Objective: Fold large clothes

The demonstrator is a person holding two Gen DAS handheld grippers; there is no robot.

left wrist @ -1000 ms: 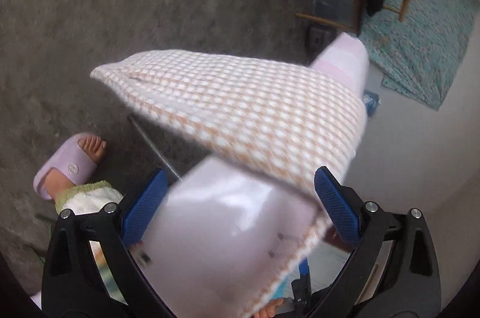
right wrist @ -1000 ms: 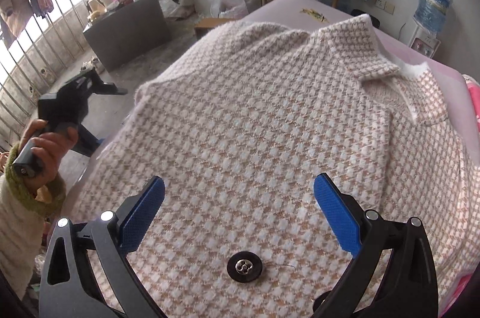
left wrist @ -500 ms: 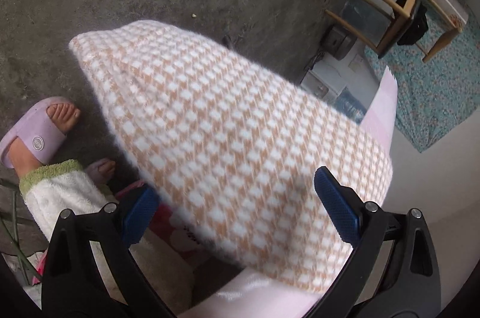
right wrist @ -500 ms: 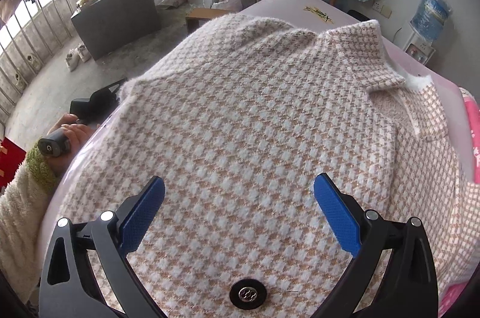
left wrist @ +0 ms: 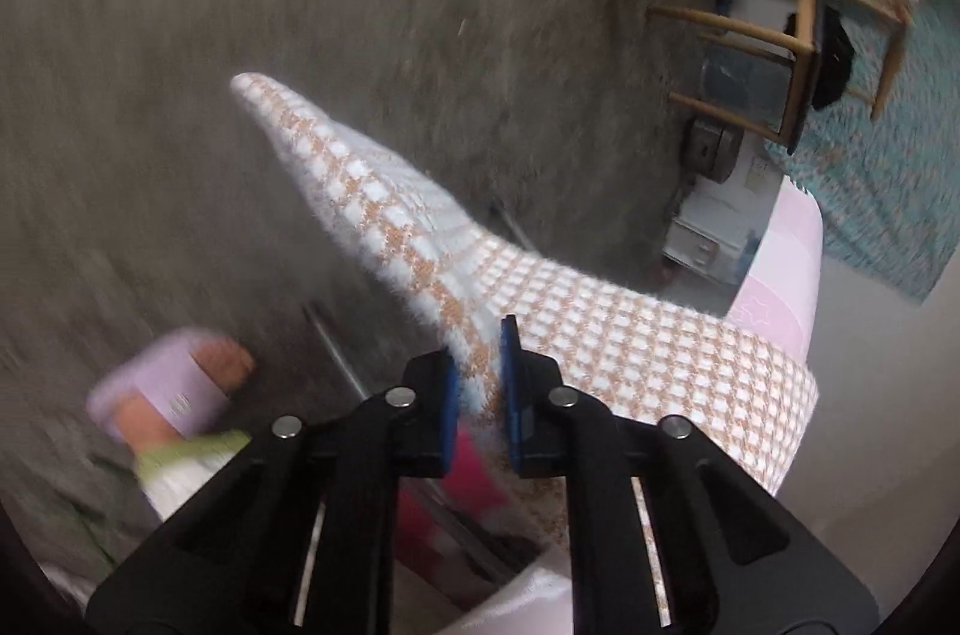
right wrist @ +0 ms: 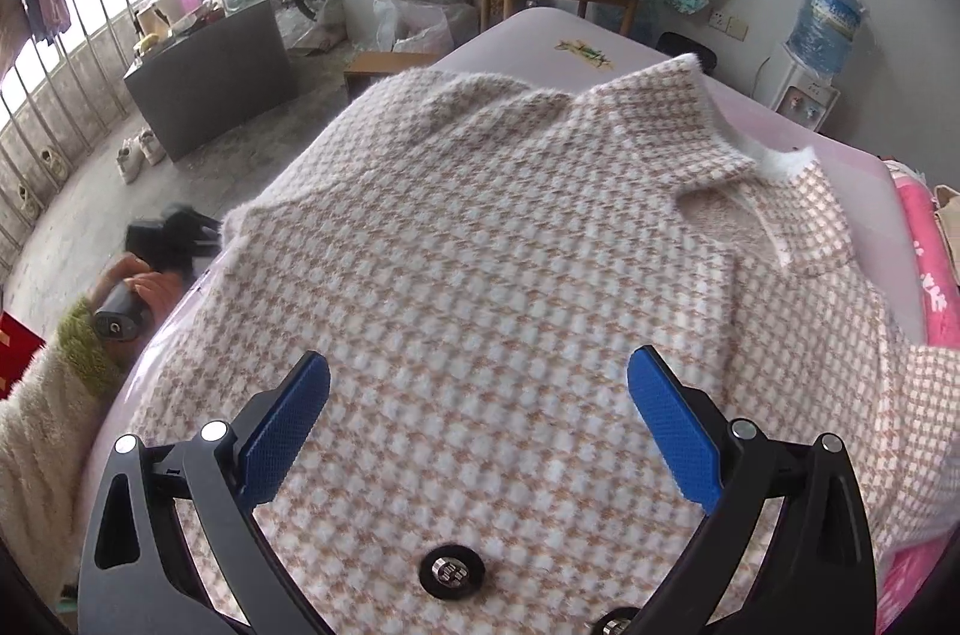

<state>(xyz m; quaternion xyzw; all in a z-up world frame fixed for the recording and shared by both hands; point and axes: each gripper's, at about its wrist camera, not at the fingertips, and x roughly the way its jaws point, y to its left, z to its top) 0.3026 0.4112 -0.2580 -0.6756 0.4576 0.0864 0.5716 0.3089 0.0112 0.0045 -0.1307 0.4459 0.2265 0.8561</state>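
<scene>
While left gripper (left wrist: 480, 383) pinches sleeve (left wrist: 384, 209); right gripper (right wrist: 480, 431) open.

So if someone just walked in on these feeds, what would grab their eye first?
First, the big pink-and-tan checked coat spread across the pink bed, filling the right wrist view under the open right gripper. Next, in the left wrist view, the left gripper, whose jaws have just been closing, pinches the coat's sleeve that hangs off the bed's edge over the grey floor.
</scene>
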